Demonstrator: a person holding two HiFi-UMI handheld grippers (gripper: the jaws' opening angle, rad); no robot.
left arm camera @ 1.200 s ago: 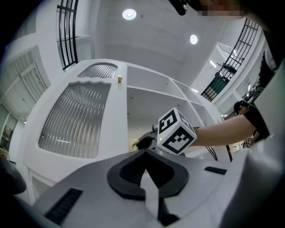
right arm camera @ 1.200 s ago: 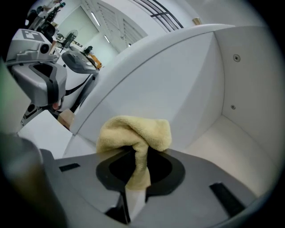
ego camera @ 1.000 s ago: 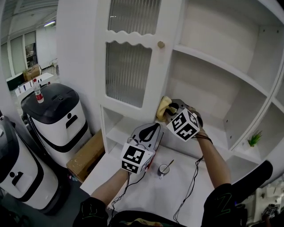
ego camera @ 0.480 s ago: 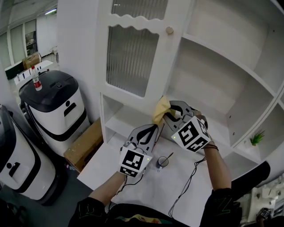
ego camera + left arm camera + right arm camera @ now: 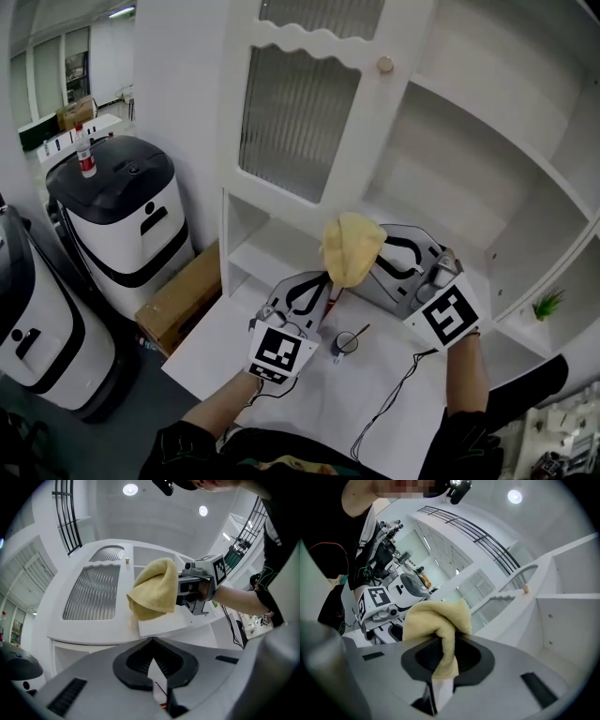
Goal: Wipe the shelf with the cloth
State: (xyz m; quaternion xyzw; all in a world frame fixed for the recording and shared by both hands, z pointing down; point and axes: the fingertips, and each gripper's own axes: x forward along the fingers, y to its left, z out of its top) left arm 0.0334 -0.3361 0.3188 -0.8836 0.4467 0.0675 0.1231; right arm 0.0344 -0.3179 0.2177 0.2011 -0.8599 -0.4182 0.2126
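A crumpled yellow cloth [image 5: 352,248] hangs in the air in front of the white cabinet's low shelf [image 5: 272,246]. My right gripper [image 5: 371,262] is shut on it; in the right gripper view the cloth [image 5: 436,625] bulges out of the jaws of that gripper [image 5: 443,667]. Just below and left of the cloth, my left gripper [image 5: 322,283] is shut with nothing in it. The left gripper view looks past its own shut jaws [image 5: 157,667] up at the cloth [image 5: 154,595], clear of it.
The cabinet has a ribbed glass door [image 5: 300,122] with a knob [image 5: 384,65] and open shelves [image 5: 469,122] to the right. A small round object [image 5: 347,342] lies on the white table [image 5: 309,394]. Black-and-white bins [image 5: 117,225], a cardboard box [image 5: 183,300] and a small plant [image 5: 544,305] stand around.
My right gripper has drawn back out of the shelf toward me and rightward, with the cloth. The cloth now hangs above the left gripper, which has barely moved.
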